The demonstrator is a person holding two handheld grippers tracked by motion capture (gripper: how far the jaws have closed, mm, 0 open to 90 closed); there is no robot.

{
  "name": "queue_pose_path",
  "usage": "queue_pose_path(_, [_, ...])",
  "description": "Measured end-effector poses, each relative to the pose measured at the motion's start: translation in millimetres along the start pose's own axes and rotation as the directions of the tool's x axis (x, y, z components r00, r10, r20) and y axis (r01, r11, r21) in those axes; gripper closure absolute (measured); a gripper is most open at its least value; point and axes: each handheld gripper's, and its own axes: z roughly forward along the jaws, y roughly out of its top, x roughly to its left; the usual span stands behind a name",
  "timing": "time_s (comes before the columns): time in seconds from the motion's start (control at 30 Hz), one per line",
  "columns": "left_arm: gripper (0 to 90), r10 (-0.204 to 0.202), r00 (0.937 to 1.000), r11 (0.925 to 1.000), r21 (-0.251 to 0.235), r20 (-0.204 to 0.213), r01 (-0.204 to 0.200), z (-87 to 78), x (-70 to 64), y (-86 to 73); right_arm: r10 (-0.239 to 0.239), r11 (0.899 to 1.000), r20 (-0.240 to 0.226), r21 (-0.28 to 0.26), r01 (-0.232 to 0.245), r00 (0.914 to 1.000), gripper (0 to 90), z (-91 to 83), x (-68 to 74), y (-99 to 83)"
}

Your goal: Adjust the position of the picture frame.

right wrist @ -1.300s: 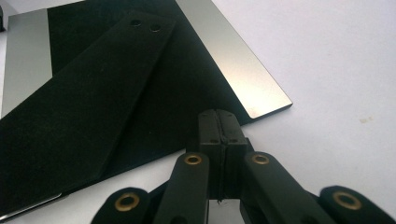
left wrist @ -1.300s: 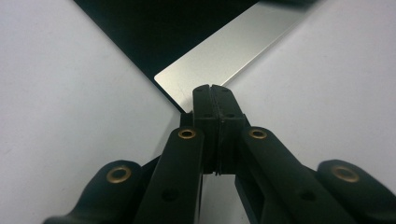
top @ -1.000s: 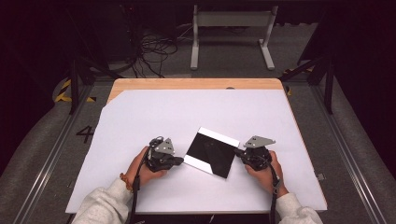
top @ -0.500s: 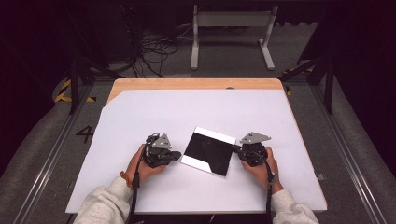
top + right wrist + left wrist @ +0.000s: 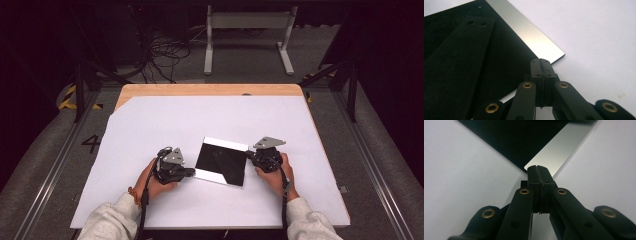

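Note:
A flat black glossy panel with silver strips along two edges lies slightly turned on the white table. My left gripper is shut, and its tips rest against the panel's near left corner. Nothing is held between its fingers. My right gripper is also shut, with its tips just beside the panel's far right corner. In the right gripper view the panel reflects a dark bar with holes. Both hands rest on the table behind the grippers.
The white sheet covers a wooden tabletop whose far edge shows. Beyond the table lie cables and a grey metal stand on the floor. Metal rails run along both sides.
My right gripper has moved left, up to the panel's far right corner. The panel has shifted slightly left. The left gripper has hardly moved.

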Motion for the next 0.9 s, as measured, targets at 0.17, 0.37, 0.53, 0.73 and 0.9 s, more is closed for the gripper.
queue_pose_path(0.17, [89.8, -0.003, 0.9999, 1.0, 0.001, 0.015, 0.003, -1.0, -3.0, -1.8, 0.013, 1.0, 0.001, -0.004, -0.013, 0.9999, 90.0, 5.6, -3.2, 4.1])
queue_pose_path(0.37, [89.8, 0.004, 0.9999, 1.0, 0.001, 0.016, -0.004, -1.7, -7.8, -3.3, -0.019, 1.0, 0.018, -0.004, 0.019, 0.9996, 90.0, 10.0, -1.1, 8.0])
queue_pose_path(0.53, [89.8, 0.012, 0.9998, 0.9999, -0.001, 0.014, -0.012, -1.5, -12.5, -3.8, -0.049, 0.999, 0.04, -0.006, 0.05, 0.998, 90.0, 13.2, 0.9, 10.1])
queue_pose_path(0.73, [89.8, 0.025, 0.9997, 0.9997, 0.001, -0.006, -0.025, -1.4, -15.6, -3.6, -0.036, 0.999, 0.056, -0.003, 0.036, 0.9978, 90.0, 11.5, 4.7, 9.3])
queue_pose_path(0.9, [89.8, 0.05, 0.9986, 0.9987, 0.012, -0.019, -0.05, -1.2, -18.4, -2.3, -0.062, 0.998, 0.029, 0.009, 0.062, 0.9977, 88.4, -1.7, 10.0, 0.6])
